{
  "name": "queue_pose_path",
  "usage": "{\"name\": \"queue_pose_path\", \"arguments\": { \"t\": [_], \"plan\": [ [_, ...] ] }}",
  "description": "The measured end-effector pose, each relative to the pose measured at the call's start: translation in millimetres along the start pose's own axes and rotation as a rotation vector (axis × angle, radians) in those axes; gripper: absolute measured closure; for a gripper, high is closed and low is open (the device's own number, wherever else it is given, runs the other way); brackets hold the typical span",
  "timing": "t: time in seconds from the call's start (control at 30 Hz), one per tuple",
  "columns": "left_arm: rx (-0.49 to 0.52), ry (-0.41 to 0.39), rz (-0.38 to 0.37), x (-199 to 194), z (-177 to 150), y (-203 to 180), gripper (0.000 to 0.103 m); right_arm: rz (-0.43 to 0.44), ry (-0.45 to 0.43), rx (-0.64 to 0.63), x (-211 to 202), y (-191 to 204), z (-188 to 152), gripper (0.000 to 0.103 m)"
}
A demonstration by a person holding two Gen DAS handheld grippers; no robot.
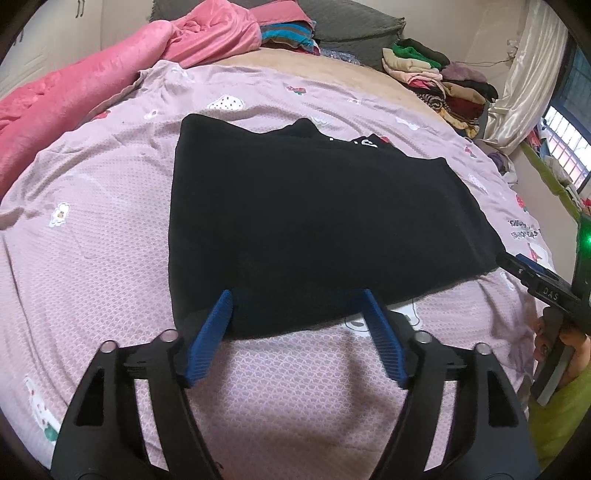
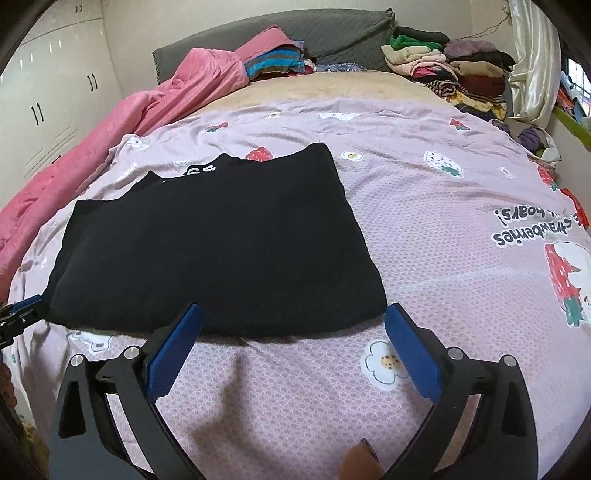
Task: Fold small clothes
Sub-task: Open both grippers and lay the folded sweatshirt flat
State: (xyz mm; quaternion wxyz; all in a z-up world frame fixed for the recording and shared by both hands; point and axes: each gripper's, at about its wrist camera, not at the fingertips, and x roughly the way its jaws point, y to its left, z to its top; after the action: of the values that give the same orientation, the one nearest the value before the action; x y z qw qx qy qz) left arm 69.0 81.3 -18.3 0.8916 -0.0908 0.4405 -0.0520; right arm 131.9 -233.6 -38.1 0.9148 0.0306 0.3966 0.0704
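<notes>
A black garment lies folded flat on the pink strawberry-print sheet, with white lettering showing at its far edge. My left gripper hovers over the garment's near left edge. Its blue pads stand wide apart and hold nothing, so it is open. In the right wrist view the same garment lies left of centre. My right gripper is open at the garment's near right corner, with nothing between its blue pads. The fabric rests on the sheet, free of both grippers.
A pink blanket is bunched along the bed's left side. Stacks of folded clothes sit at the far right by the grey headboard. White wardrobe doors stand at the left, and a curtain hangs at the right.
</notes>
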Motion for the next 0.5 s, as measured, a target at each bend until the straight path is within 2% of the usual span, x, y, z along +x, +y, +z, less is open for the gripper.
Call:
{"name": "queue_pose_path", "arguments": {
  "t": [0.1, 0.17, 0.3, 0.33, 0.37, 0.5],
  "plan": [
    [0.002, -0.001, 0.003, -2.2, -1.3, -0.7, 0.032, 0.001, -0.006, -0.001, -5.4, 0.8, -2.2, 0.005],
    [0.001, 0.001, 0.006, -3.4, -2.1, -1.0, 0.027, 0.002, -0.01, -0.002, -9.1, 0.9, -2.9, 0.005],
    [0.002, -0.002, 0.012, -7.1, -3.7, -1.6, 0.026, 0.001, -0.025, -0.008, -17.4, 1.8, -4.8, 0.005],
    [0.002, -0.002, 0.016, -8.3, -4.2, -2.2, 0.021, 0.001, -0.03, -0.011, -19.1, 2.3, -5.1, 0.005],
    [0.002, -0.002, 0.019, -9.2, -4.6, -2.5, 0.011, 0.001, -0.032, -0.014, -21.3, 2.6, -5.7, 0.005],
    [0.003, -0.013, 0.02, -15.6, -6.3, -5.3, 0.01, -0.001, -0.041, -0.023, -28.4, 3.4, -8.3, 0.005]
  ]
}}
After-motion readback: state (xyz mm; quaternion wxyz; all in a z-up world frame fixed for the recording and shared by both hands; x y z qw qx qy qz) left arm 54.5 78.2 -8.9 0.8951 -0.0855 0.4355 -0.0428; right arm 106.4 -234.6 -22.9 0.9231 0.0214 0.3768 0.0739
